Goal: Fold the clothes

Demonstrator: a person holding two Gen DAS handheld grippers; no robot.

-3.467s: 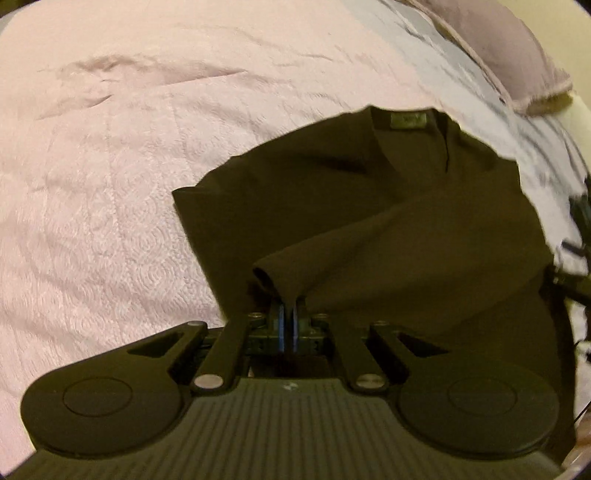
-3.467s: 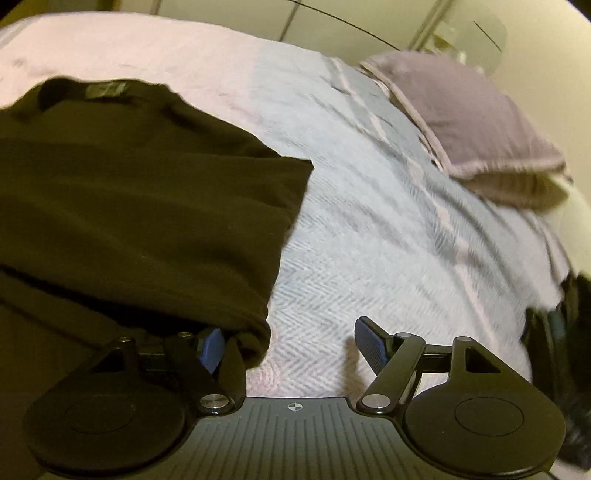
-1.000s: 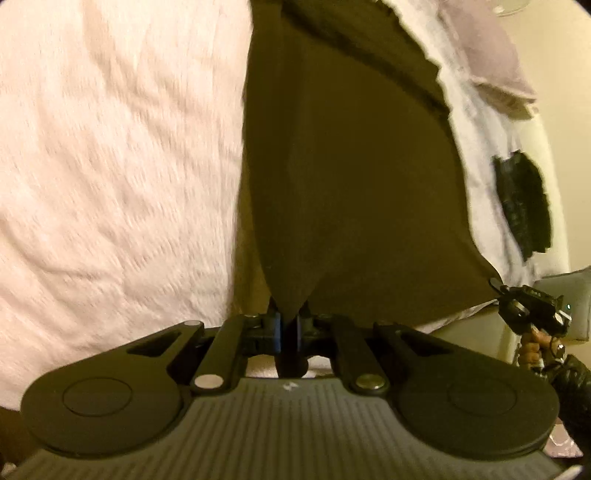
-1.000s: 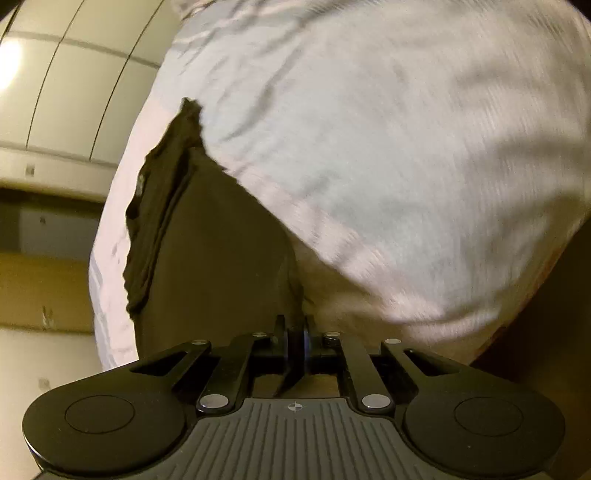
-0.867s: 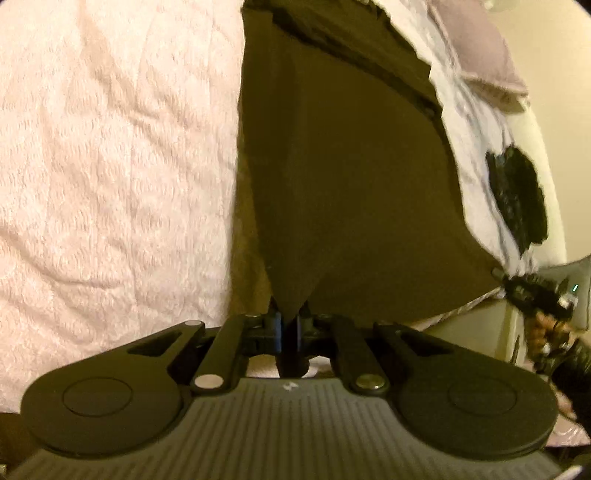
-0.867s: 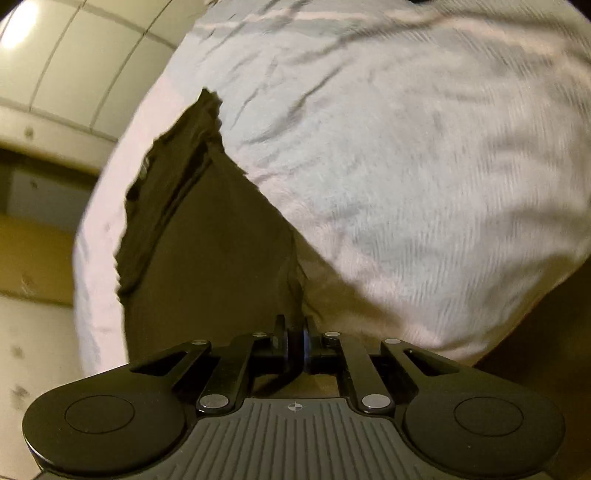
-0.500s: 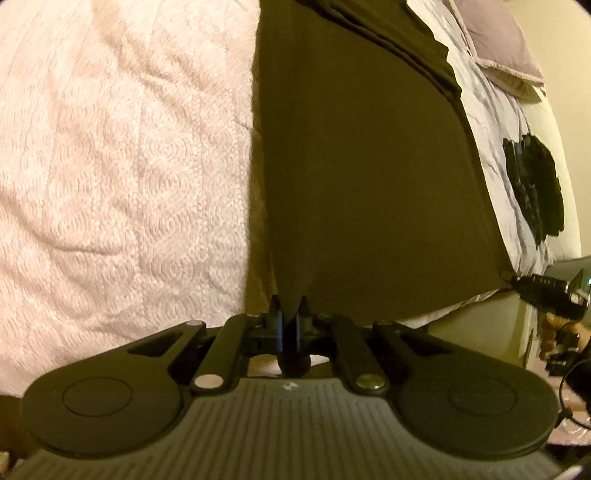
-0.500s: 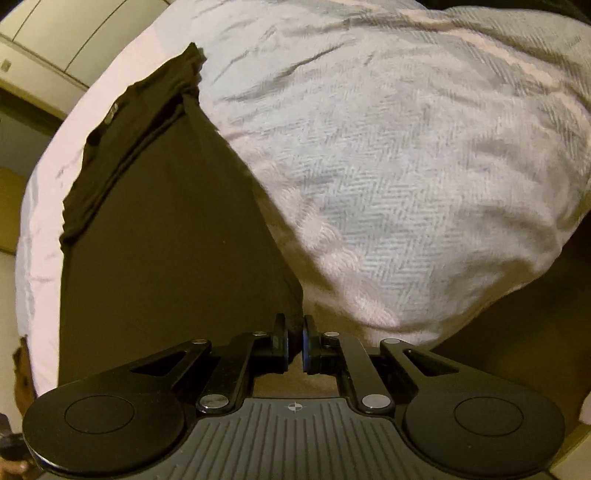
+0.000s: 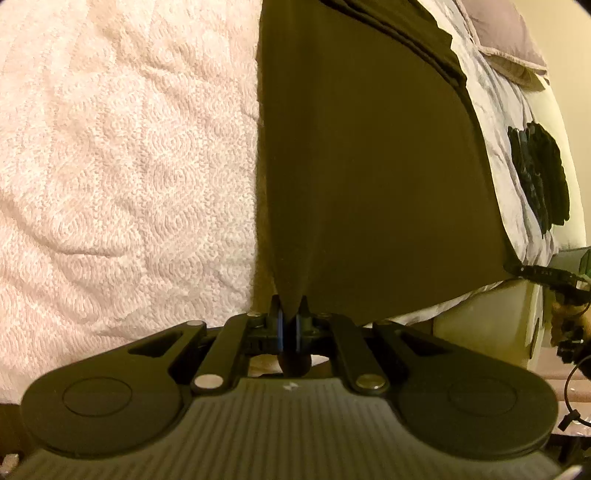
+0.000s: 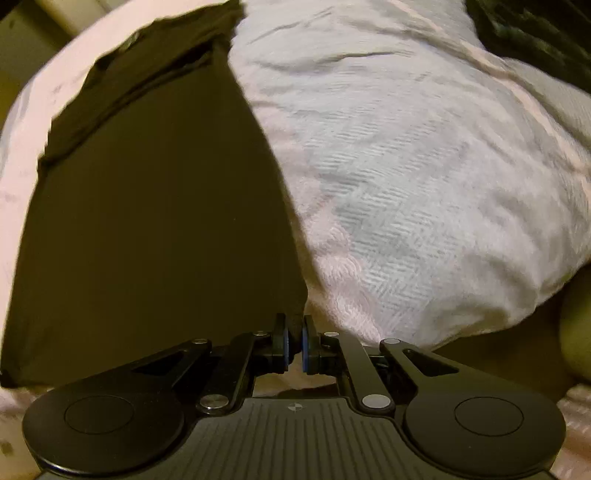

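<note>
A dark brown shirt (image 9: 369, 166) lies stretched lengthwise over the bed, its near hem pulled taut toward me and its folded top part at the far end. My left gripper (image 9: 289, 317) is shut on the hem's left corner. In the right wrist view the same shirt (image 10: 155, 221) fills the left half, and my right gripper (image 10: 294, 332) is shut on the hem's right corner, the cloth pinched between the blue pads. The other gripper (image 9: 543, 275) shows at the right edge of the left wrist view, holding the far corner.
A pale pink quilted bedspread (image 9: 122, 166) lies left of the shirt, and a grey-white herringbone cover (image 10: 424, 184) lies right of it. A dark clothing pile (image 9: 539, 177) sits on the bed's right side, a mauve pillow (image 9: 502, 29) at the far end.
Both grippers, earlier at the shirt's middle with the right one open, now hold the hem corners at the bed's near edge. Over the last second the shirt was pulled flatter and tauter.
</note>
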